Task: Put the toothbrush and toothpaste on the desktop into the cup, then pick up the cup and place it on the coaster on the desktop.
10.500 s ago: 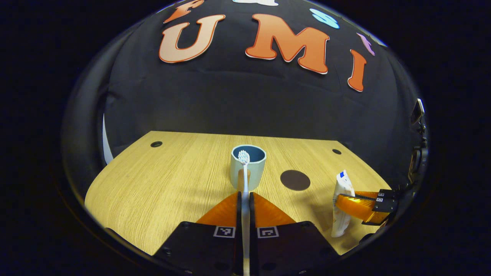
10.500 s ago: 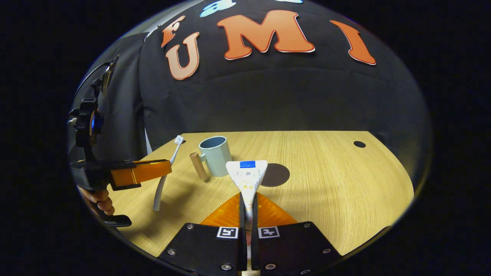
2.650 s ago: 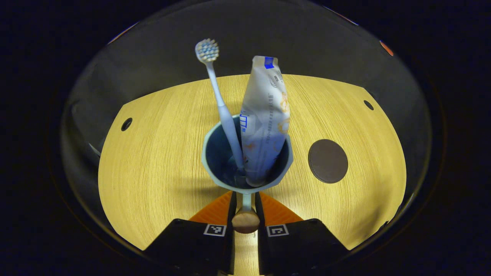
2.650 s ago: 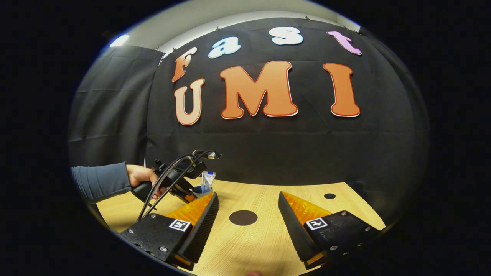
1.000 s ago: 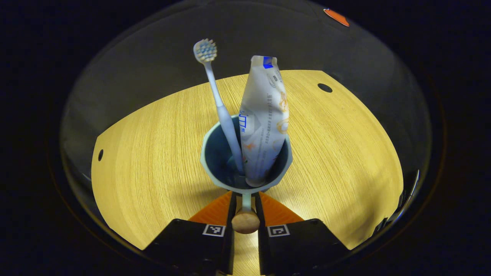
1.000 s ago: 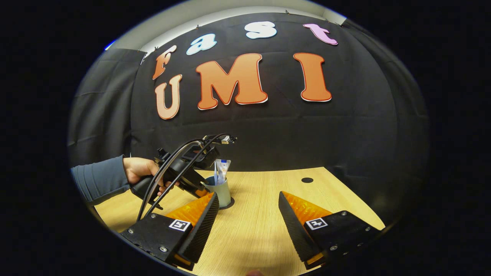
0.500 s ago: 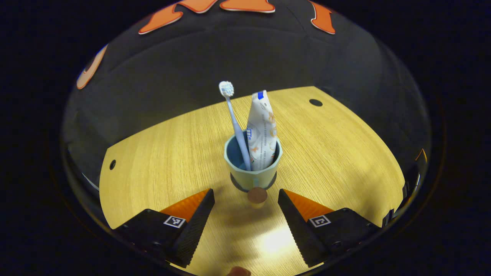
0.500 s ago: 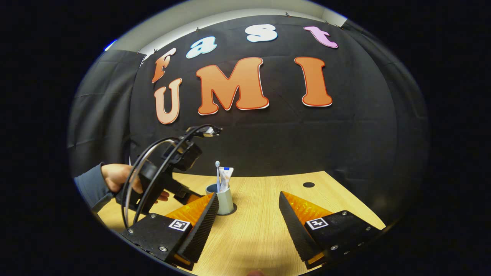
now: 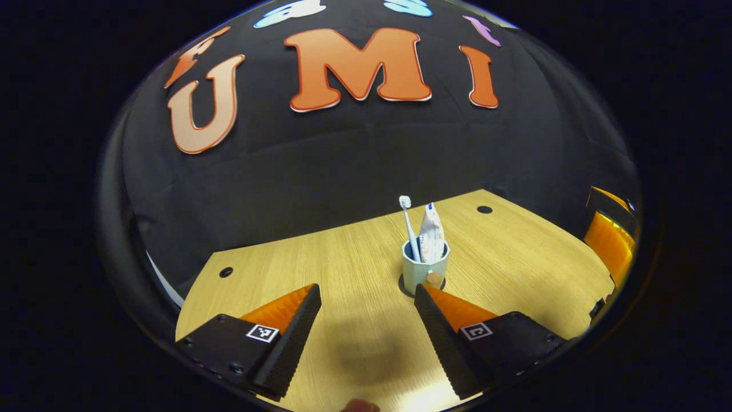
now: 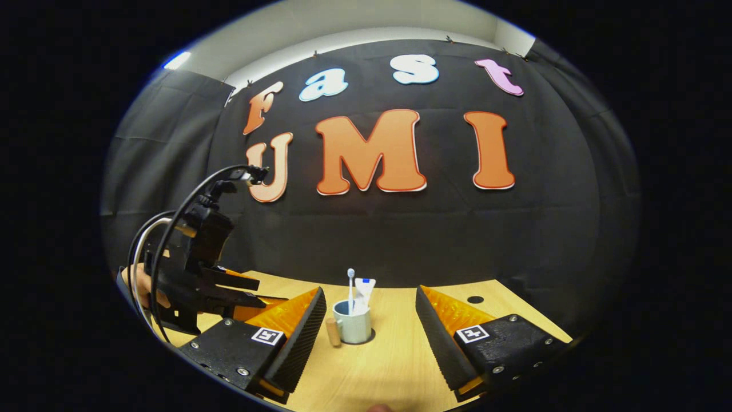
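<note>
A black cloth wall (image 10: 400, 240) backs a pale wood-grain desktop (image 9: 343, 280), which has small round holes near its corners. I am holding both tools away from the work. In the left gripper view, my left gripper (image 9: 366, 320) has its fingers spread wide with nothing between them, and the right gripper view shows my right gripper (image 10: 370, 329) spread and empty too. Between and beyond the fingers stands the cup (image 10: 353, 326), pale blue, upright, on the dark round coaster (image 10: 369, 336), whose edge shows under its base. The cup's wooden handle (image 10: 331, 332) points toward the left gripper's side. Inside the cup the toothbrush (image 10: 350, 289) stands bristles up, with the toothpaste (image 10: 363, 293) tube leaning just beside it. I judge the task essentially complete. The risk from here is a careless sweep of either gripper: a finger catching the handle or the tall toothbrush could tip the cup or drag it off the coaster.
</note>
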{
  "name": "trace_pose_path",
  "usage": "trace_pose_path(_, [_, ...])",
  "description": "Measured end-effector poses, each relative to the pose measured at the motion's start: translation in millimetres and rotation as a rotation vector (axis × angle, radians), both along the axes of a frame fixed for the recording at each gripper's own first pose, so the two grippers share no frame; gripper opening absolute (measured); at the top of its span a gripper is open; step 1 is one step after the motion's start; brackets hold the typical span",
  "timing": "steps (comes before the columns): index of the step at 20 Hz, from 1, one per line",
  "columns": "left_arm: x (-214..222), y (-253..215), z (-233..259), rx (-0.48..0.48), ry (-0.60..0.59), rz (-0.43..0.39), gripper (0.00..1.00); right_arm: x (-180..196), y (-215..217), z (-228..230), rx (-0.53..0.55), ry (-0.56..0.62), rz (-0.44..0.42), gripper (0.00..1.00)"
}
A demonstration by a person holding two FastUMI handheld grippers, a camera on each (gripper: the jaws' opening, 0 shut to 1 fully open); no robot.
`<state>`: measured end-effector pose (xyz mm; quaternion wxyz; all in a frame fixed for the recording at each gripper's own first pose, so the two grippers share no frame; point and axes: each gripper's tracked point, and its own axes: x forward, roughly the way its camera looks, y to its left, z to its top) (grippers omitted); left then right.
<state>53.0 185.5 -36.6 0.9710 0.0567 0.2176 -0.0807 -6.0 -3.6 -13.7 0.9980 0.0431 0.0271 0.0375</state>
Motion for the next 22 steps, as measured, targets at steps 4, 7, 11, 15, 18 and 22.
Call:
trace_pose_path(4, [-24, 36, 30, 0.024, -0.155, 0.091, 0.99, 3, 20, 15, -0.008, -0.044, 0.012, 0.94])
trace_pose_path(7, [-43, 51, 62, 0.008, -0.301, 0.128, 0.99, 4, 33, 19, -0.005, -0.064, 0.031, 0.94])
trace_pose_path(11, [-54, 66, 93, -0.045, -0.471, 0.178, 0.98, 5, 43, 25, -0.006, -0.091, 0.05, 0.94])
trace_pose_path(15, [-63, 73, 97, -0.069, -0.557, 0.201, 0.99, 1, 55, 31, -0.018, -0.13, 0.078, 0.94])
trace_pose_path(18, [-61, 72, 95, -0.088, -0.591, 0.21, 0.99, 2, 55, 38, -0.043, -0.184, 0.061, 0.94])
trace_pose_path(22, [-62, 70, 93, -0.085, -0.61, 0.191, 0.99, 1, 60, 43, -0.023, -0.215, 0.08, 0.94])
